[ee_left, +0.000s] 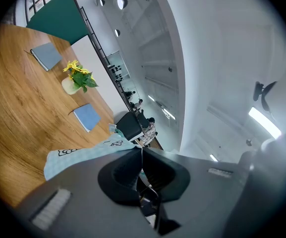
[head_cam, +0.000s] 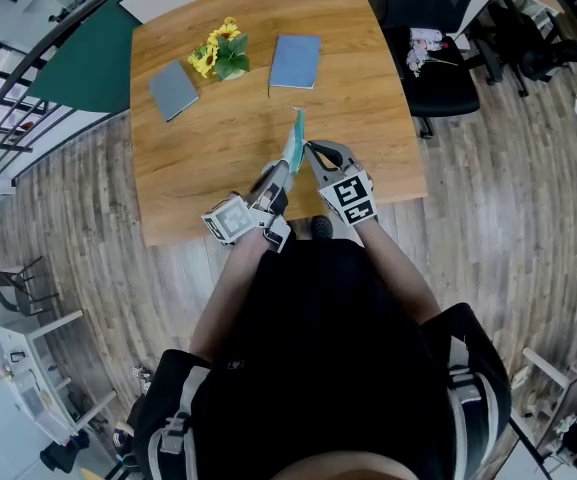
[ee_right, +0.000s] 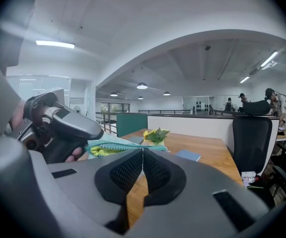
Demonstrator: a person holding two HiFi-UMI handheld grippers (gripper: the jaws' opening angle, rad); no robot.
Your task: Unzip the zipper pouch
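Your pouch [head_cam: 295,146] is pale mint with black line drawings and a teal zip, with yellow-green showing under the zip. Table [head_cam: 238,168]: warm brown wood grain. First notebook [head_cam: 173,90]: grey-blue. Second notebook [head_cam: 295,61]: plain blue. Flowers [head_cam: 223,50]: yellow with green leaves. Chair [head_cam: 443,83]: black.

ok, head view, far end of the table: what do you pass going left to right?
Left to right: grey notebook → yellow flowers → blue notebook.
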